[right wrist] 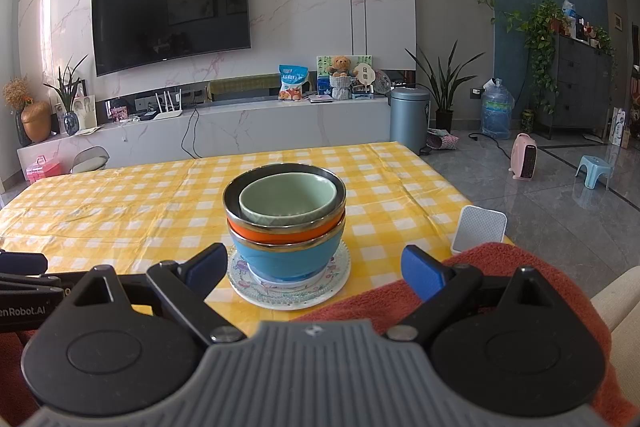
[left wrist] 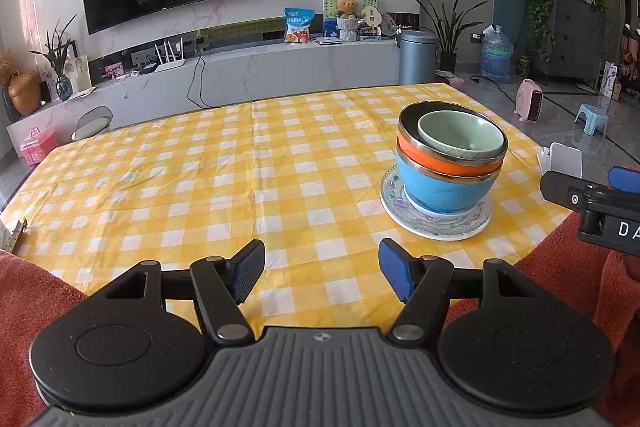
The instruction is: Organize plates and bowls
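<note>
A stack of bowls stands on a patterned glass plate (left wrist: 432, 225) (right wrist: 288, 293) at the right of the yellow checked table. A blue bowl (left wrist: 440, 187) (right wrist: 286, 257) is at the bottom, an orange bowl (left wrist: 436, 161) (right wrist: 280, 233) sits in it, and a pale green bowl (left wrist: 460, 135) (right wrist: 288, 197) rests on top. My left gripper (left wrist: 322, 273) is open and empty, near the table's front edge, left of the stack. My right gripper (right wrist: 316, 269) is open in front of the stack, with nothing between its pads.
The yellow checked tablecloth (left wrist: 200, 167) (right wrist: 120, 195) covers the table. A small white box (right wrist: 478, 229) (left wrist: 562, 159) stands at the table's right edge. A red towel (right wrist: 400, 303) (left wrist: 36, 303) lies along the near edge. TV wall, bin and floor lie beyond.
</note>
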Tool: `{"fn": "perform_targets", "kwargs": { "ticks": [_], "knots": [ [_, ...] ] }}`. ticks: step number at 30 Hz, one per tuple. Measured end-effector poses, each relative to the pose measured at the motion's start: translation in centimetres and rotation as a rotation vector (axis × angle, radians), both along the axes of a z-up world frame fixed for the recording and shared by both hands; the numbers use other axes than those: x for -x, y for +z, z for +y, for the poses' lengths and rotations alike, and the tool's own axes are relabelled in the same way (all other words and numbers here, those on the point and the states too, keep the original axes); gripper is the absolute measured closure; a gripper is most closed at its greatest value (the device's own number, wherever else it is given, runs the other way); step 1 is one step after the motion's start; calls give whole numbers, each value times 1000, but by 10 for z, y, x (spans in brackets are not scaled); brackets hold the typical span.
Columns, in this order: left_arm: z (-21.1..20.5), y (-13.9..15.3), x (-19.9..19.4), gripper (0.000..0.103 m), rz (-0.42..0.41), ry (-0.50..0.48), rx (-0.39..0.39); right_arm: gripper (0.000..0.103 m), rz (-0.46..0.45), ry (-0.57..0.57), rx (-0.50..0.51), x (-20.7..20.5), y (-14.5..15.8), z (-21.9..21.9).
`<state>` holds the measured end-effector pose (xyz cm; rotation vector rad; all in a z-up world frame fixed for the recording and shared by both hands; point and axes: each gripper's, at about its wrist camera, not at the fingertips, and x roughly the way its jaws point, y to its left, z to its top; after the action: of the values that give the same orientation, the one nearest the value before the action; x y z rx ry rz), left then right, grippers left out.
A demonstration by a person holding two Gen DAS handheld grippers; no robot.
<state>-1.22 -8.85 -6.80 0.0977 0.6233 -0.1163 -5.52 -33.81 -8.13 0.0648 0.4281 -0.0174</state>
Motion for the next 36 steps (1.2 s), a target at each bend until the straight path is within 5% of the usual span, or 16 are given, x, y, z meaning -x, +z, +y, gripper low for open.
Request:
{"fn": "perform_targets", "kwargs": {
  "ticks": [36],
  "knots": [
    [1, 2, 3, 26, -1, -2, 3, 11, -1, 0, 0, -1, -1, 0]
  ]
}}
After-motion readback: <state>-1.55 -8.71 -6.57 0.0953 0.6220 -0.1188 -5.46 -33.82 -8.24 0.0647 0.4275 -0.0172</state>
